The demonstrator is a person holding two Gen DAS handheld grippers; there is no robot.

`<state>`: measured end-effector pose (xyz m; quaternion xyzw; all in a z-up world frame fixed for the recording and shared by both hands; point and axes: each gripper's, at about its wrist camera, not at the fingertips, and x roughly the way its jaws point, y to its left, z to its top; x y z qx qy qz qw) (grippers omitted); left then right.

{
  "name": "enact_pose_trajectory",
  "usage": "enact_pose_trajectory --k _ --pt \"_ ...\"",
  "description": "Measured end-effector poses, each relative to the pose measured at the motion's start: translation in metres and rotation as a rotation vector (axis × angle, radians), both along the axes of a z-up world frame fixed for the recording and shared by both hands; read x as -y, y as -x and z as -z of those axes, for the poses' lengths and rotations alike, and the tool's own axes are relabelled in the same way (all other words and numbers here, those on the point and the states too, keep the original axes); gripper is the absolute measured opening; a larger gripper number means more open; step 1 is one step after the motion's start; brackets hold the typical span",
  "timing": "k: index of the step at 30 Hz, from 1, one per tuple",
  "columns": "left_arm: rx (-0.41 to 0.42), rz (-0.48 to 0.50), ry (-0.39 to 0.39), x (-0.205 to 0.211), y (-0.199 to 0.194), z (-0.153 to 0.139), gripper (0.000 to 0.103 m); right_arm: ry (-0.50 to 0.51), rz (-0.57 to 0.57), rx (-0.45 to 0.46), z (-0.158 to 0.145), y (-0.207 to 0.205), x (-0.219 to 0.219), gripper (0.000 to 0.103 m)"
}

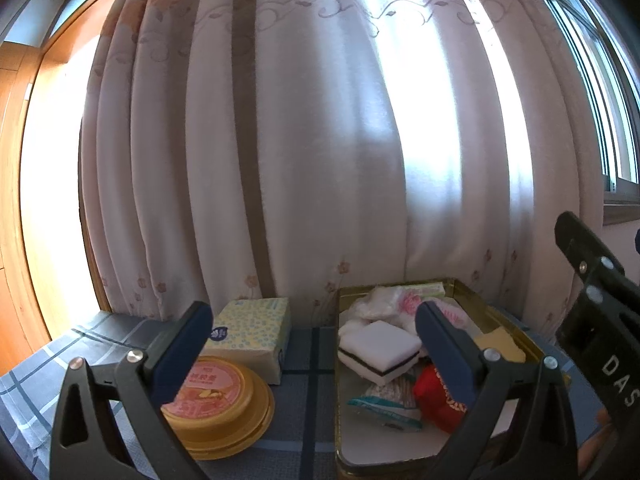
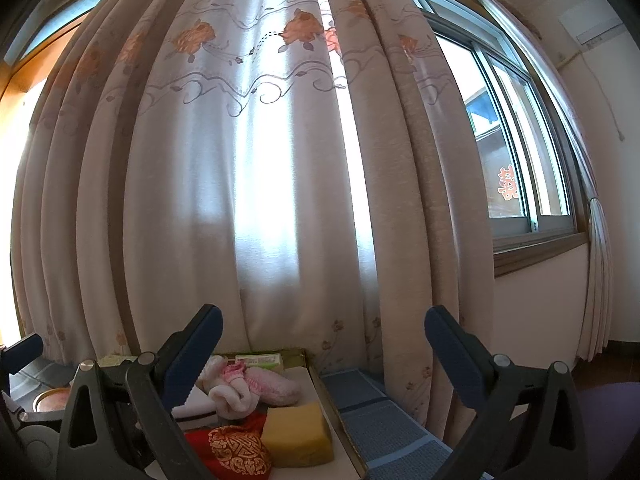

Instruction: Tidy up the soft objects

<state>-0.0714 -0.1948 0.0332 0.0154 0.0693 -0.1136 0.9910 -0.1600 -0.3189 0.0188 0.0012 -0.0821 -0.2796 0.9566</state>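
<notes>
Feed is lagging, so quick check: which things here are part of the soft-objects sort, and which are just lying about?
Job:
tin tray
white sponge
yellow sponge
red pouch
pink sock
white sock
tissue pack

Lying about:
round tub
curtain
window

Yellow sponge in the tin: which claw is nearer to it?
Right. The yellow sponge sits just below the open right claw; the open left claw hangs farther left, over the white sponge.

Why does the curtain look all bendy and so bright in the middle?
In both wrist views the fisheye lens bows the curtain outward; daylight behind it washes out a white patch in the left wrist view and a bright strip in the right wrist view, leaving the gold tin and yellow sponge dimmer below.
</notes>
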Motion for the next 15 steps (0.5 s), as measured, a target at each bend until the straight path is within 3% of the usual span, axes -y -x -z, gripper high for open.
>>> enact_pose_trajectory --k 15 --pt "-0.049 0.009 0.019 -0.0023 -0.0085 0.0035 0.103 -0.013 0.012 -0.009 -0.0018 -0.0003 -0.0005 0.102"
